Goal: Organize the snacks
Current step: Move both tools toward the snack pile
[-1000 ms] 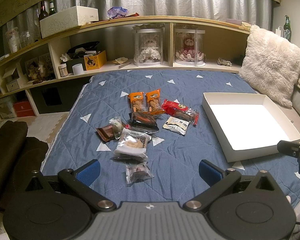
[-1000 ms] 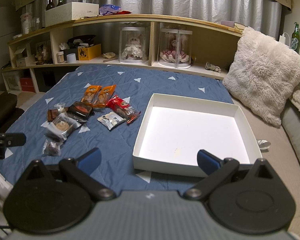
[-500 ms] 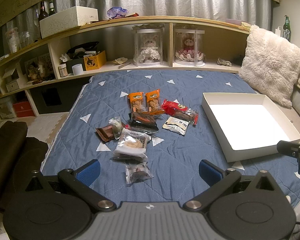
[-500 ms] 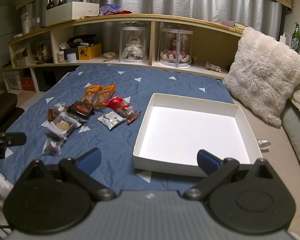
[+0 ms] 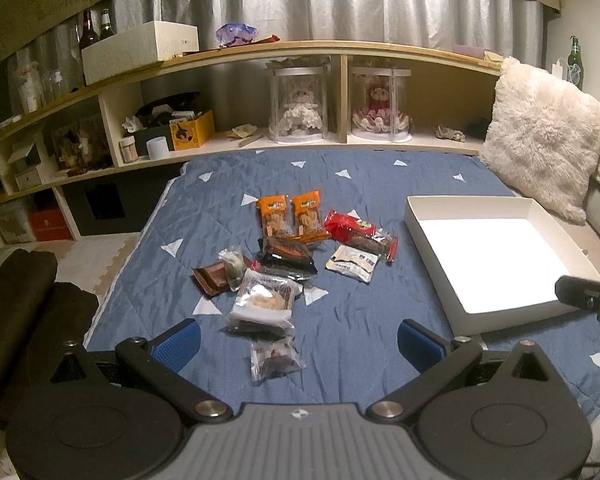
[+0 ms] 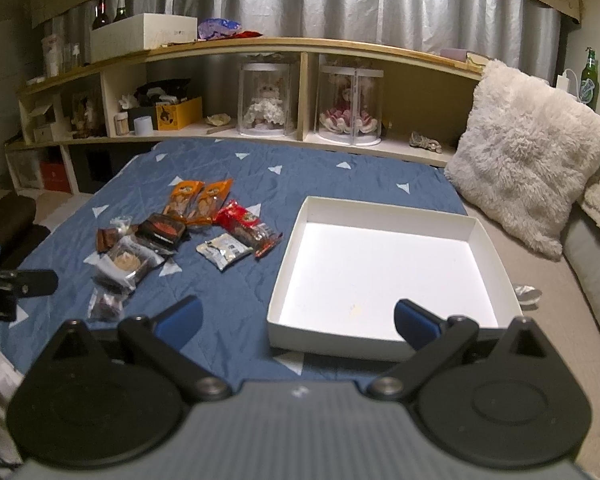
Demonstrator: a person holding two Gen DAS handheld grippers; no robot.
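1. On the blue quilt (image 5: 380, 184) ahead of you lies a loose cluster of snack packets, none of them inside the white box (image 5: 420, 220) to their right.
2. Your left gripper (image 5: 297, 338) hovers at the near edge of the quilt, fingers spread wide and holding nothing — one blue pad (image 5: 177, 342) at each side of the view.
3. Just beyond those fingers lies a small clear packet with a dark snack (image 5: 275, 360); behind it, a larger clear packet with a pale round pastry (image 5: 264, 303).
4. Further back sit a brown packet (image 5: 209, 278), a black packet (image 5: 287, 258), a silver packet (image 5: 352, 262), a red packet (image 5: 360, 232) and two orange packets (image 5: 289, 216) side by side.
5. Your right gripper (image 6: 297, 318) is likewise spread wide and empty, held over the near wall of the white box (image 6: 332, 340).
6. The box floor is bare white — the snack cluster (image 6: 171, 236) lies well to its left on the quilt.
7. A fluffy cream pillow (image 6: 528, 152) leans behind the box, at the right end of the wooden shelf (image 6: 300, 46).
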